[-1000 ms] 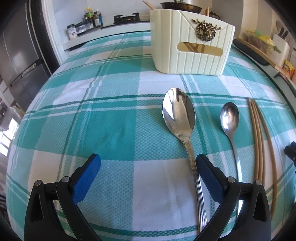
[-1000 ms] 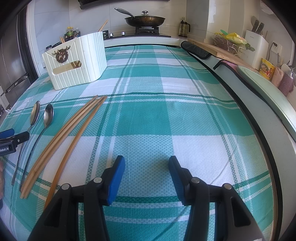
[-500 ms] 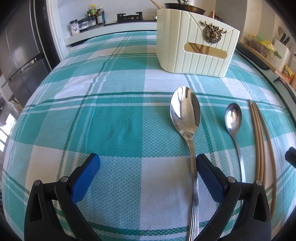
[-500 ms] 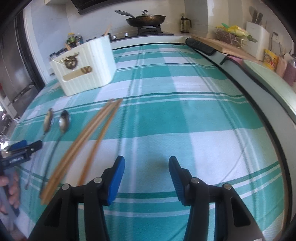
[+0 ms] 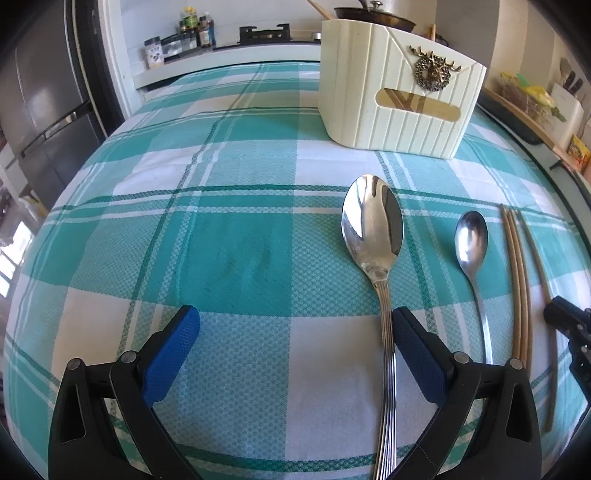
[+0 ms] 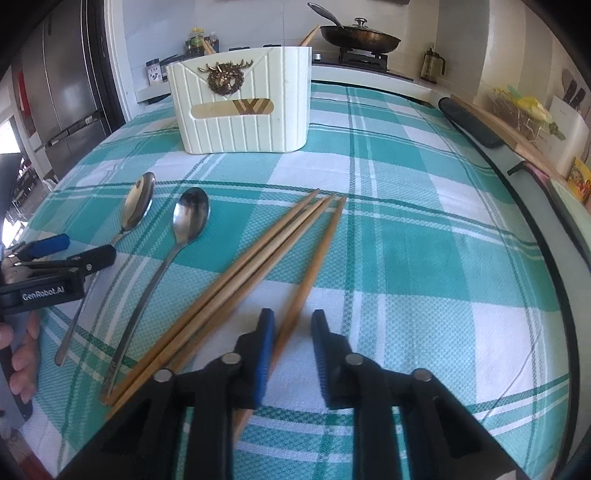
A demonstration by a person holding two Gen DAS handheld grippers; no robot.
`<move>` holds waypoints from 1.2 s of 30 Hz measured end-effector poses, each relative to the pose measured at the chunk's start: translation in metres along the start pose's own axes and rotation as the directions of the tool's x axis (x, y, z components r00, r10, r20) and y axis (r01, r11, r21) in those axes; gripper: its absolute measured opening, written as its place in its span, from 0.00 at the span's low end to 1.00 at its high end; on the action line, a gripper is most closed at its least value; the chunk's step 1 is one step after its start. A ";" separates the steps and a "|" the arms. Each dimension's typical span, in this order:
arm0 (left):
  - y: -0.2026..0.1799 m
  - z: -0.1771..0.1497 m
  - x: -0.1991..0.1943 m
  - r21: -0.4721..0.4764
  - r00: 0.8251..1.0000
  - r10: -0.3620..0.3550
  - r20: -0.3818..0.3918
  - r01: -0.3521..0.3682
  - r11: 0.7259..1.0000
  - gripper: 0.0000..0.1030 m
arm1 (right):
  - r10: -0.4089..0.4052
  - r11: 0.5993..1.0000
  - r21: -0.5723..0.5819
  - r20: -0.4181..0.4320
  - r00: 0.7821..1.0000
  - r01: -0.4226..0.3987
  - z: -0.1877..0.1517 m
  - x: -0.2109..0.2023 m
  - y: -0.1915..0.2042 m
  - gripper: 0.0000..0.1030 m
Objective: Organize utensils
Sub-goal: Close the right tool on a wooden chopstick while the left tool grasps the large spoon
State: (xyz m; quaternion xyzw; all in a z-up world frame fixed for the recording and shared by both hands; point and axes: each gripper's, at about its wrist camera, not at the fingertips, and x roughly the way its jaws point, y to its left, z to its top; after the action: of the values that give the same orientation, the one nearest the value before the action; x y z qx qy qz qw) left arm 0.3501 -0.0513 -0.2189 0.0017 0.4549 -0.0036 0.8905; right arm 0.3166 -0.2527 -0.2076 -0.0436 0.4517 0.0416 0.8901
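Note:
A large steel spoon [image 5: 373,236] and a small steel spoon [image 5: 471,243] lie side by side on the checked cloth, with several wooden chopsticks [image 5: 517,280] to their right. A cream utensil holder [image 5: 399,99] stands behind them. My left gripper [image 5: 291,332] is open, its right finger beside the large spoon's handle. My right gripper [image 6: 291,332] is open, with the single rightmost chopstick [image 6: 317,266] running between its fingers. The spoons [image 6: 190,218] and holder [image 6: 240,107] also show in the right wrist view.
The teal and white checked cloth [image 5: 229,236] covers the counter. A stove with a pan [image 6: 360,37] and spice jars [image 5: 192,26] stand at the back. A fridge [image 5: 37,92] is at the left. A black counter rim [image 6: 535,206] runs along the right.
My right gripper has swung left and forward over the rightmost chopstick. My left gripper has edged closer, its right finger now beside the large spoon's handle.

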 end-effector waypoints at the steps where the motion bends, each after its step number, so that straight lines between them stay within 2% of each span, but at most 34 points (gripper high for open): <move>1: 0.002 0.000 0.000 -0.008 1.000 0.005 0.000 -0.005 1.000 0.99 | -0.027 1.000 -0.001 -0.001 1.000 0.027 0.000 -0.001 -0.003 0.11; 8: 0.027 0.001 0.001 -0.049 0.999 0.042 -0.007 -0.042 0.998 0.99 | -0.141 0.985 0.098 -0.006 0.990 0.141 -0.017 -0.010 -0.049 0.11; 12: 0.031 -0.001 0.000 -0.013 1.000 0.029 -0.012 -0.029 1.000 1.00 | -0.191 0.975 0.111 -0.014 0.982 0.191 -0.025 -0.016 -0.065 0.11; 14: 0.033 -0.003 -0.001 0.015 1.000 0.014 -0.017 -0.014 1.000 1.00 | -0.212 0.971 0.110 -0.010 0.977 0.212 -0.027 -0.018 -0.069 0.17; 17: 0.040 -0.007 -0.003 0.037 1.000 -0.006 -0.025 0.007 0.999 1.00 | -0.228 0.968 0.107 0.004 0.974 0.226 -0.029 -0.017 -0.071 0.31; 26: 0.062 -0.023 -0.013 0.041 1.000 -0.012 -0.016 0.013 0.999 1.00 | -0.160 0.971 0.183 0.031 0.987 0.152 -0.033 -0.015 -0.084 0.32; 33: 0.062 -0.022 -0.013 0.048 0.999 -0.025 -0.023 0.026 0.999 1.00 | -0.163 0.971 0.182 0.032 0.986 0.154 -0.034 -0.016 -0.083 0.32; 35: 0.061 -0.018 -0.013 0.065 0.997 -0.060 -0.056 0.063 0.996 0.99 | -0.159 0.971 0.185 0.032 0.987 0.150 -0.034 -0.016 -0.083 0.32; 36: 0.060 -0.014 -0.015 0.074 0.991 -0.111 -0.078 0.117 0.990 0.99 | -0.157 0.971 0.187 0.032 0.987 0.148 -0.034 -0.016 -0.084 0.32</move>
State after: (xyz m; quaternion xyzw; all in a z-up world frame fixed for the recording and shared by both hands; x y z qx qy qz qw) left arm 0.3307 0.0087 -0.2152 0.0105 0.4861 -0.0723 0.8709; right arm 0.2894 -0.3401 -0.2116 0.0051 0.4280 -0.0678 0.9012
